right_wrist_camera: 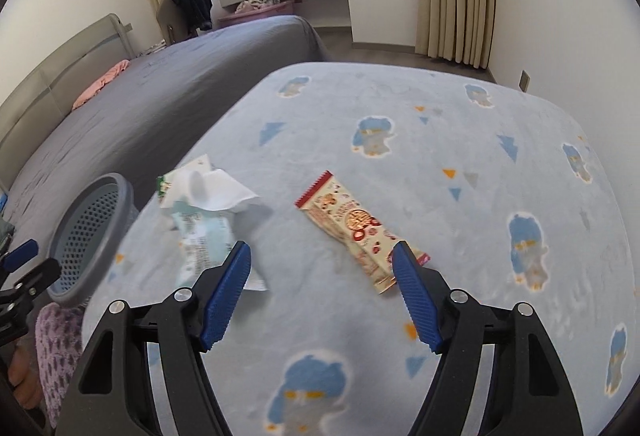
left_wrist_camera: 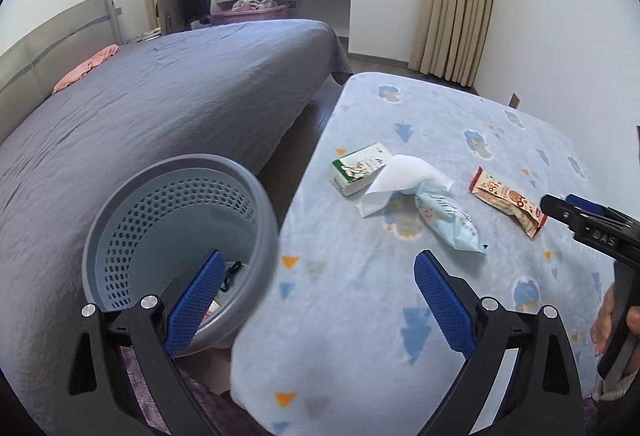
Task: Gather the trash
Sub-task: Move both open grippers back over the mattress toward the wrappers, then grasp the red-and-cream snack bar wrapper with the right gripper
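Note:
On the light blue blanket (left_wrist_camera: 400,296) lie a small green-and-white carton (left_wrist_camera: 358,168), a white tissue (left_wrist_camera: 400,182), a pale blue wipes packet (left_wrist_camera: 448,222) and a red-and-cream snack wrapper (left_wrist_camera: 508,202). A grey perforated trash basket (left_wrist_camera: 172,228) stands left of the blanket, with some items inside. My left gripper (left_wrist_camera: 318,276) is open and empty, between basket and blanket edge. My right gripper (right_wrist_camera: 322,264) is open and empty, just above the blanket, with the snack wrapper (right_wrist_camera: 356,226) by its right finger and the wipes packet (right_wrist_camera: 204,240) by its left; it also shows in the left wrist view (left_wrist_camera: 560,210).
A large grey bed (left_wrist_camera: 160,108) with a pink cloth (left_wrist_camera: 86,68) lies to the left. A narrow floor gap separates it from the blanket surface. A chair with dark clothing (left_wrist_camera: 192,2), a pink bin (left_wrist_camera: 250,14), window and curtains are at the back.

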{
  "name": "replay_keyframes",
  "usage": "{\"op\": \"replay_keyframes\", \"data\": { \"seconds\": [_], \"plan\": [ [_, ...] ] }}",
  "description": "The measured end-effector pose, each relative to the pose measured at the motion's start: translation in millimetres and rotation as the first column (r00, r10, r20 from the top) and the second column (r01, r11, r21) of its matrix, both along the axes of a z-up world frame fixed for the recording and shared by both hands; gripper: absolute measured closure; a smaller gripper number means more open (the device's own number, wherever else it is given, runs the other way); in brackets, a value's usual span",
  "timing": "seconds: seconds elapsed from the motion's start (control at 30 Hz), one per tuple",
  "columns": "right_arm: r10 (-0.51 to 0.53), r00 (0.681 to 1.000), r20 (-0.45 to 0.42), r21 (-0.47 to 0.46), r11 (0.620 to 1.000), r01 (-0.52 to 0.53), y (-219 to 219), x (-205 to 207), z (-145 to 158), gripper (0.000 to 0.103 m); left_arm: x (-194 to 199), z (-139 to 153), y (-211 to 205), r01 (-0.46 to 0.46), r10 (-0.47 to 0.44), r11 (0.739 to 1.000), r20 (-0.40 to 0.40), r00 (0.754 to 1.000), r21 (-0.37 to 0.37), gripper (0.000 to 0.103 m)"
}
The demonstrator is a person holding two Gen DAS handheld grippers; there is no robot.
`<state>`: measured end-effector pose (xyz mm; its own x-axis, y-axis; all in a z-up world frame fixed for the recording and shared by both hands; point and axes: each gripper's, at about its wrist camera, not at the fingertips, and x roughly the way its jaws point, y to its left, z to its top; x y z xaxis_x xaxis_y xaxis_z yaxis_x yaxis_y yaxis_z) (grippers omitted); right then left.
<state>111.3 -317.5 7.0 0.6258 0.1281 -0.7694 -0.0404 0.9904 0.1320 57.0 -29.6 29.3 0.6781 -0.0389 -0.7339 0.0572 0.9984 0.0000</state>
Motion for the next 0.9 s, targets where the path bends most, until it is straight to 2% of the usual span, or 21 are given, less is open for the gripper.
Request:
{"op": "replay_keyframes", "data": {
  "seconds": [0.2, 0.57, 0.9],
  "plan": [
    [0.010, 0.999, -0.053, -0.039, 0.999, -0.012, -14.3, 23.5, -25.0, 0.033, 7.4, -8.0, -23.4, 0.014, -0.014, 1.000, -0.017, 1.000, 0.011, 0.009],
    [0.087, 0.989, -0.118, -0.110, 0.989, -0.100, -6.5, 54.7, -43.6, 0.033, 19.2, -32.0, -48.3, 0.006, -0.003, 0.999, -0.066, 0.998, 0.042, 0.009],
    [0.107, 0.982, -0.154, -0.086, 0.989, -0.121, -17.5, 64.6, -59.5, 0.033, 22.2, -33.5, -64.6, -0.009, 0.012, 0.999, -0.068, 0.998, 0.039, 0.009]
  ]
}}
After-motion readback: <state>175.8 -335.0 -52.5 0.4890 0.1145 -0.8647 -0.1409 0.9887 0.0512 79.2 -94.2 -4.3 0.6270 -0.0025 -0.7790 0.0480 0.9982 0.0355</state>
